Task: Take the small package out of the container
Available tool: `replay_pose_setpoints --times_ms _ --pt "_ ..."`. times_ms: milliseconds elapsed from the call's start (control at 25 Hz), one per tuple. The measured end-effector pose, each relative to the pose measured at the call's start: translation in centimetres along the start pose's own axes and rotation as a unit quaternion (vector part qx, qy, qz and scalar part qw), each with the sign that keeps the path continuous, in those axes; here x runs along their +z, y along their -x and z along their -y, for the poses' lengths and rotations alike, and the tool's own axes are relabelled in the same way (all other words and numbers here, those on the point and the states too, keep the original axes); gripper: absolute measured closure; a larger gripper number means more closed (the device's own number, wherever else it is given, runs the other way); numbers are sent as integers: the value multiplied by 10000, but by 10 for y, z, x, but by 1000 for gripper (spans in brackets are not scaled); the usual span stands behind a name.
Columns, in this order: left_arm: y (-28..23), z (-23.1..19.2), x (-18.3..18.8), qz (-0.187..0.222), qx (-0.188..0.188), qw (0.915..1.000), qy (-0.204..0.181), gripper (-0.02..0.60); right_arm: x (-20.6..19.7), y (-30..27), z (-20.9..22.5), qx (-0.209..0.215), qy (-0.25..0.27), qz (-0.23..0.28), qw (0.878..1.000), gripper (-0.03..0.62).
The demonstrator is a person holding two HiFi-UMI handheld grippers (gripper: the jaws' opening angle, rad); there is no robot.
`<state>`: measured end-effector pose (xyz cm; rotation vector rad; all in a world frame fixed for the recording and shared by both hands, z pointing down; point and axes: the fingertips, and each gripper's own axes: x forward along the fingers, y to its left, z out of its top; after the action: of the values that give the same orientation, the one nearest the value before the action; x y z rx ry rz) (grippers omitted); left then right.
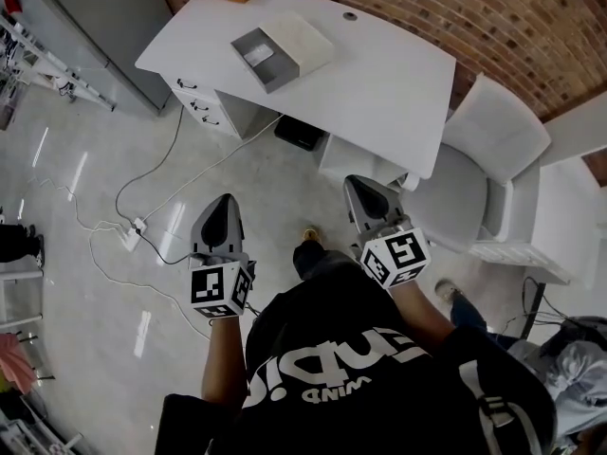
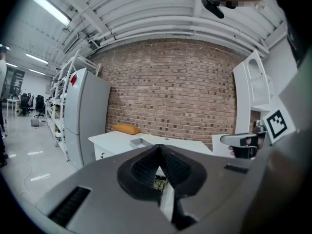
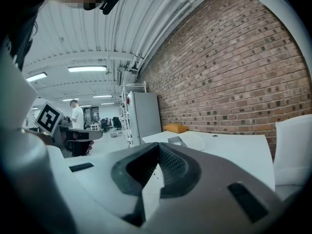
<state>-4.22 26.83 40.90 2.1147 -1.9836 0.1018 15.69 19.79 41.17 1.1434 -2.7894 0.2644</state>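
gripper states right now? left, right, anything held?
Left gripper: closed, jaws together, holding nothing.
Right gripper: closed, jaws together, holding nothing.

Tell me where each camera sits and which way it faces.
Head view: on the person's head, looking down at the desk; torso, left gripper, right gripper show.
Left gripper view: on the left gripper, facing desk and brick wall; shut jaws show.
Right gripper view: on the right gripper, facing desk; shut jaws show.
Shared: all see the desk's grey tray.

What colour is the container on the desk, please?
The container is grey, seen best in the head view.
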Motion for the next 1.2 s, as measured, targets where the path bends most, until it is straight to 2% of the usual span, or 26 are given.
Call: replay_pose_setpoints --times_ms 680,1200 --pt "-87 -16 29 118 375 9992 -8 577 26 -89 57 475 37 55 9989 595" --pt "-115 -35 34 212 547 9983 50 577 26 -128 68 641 92 -13 9979 595"
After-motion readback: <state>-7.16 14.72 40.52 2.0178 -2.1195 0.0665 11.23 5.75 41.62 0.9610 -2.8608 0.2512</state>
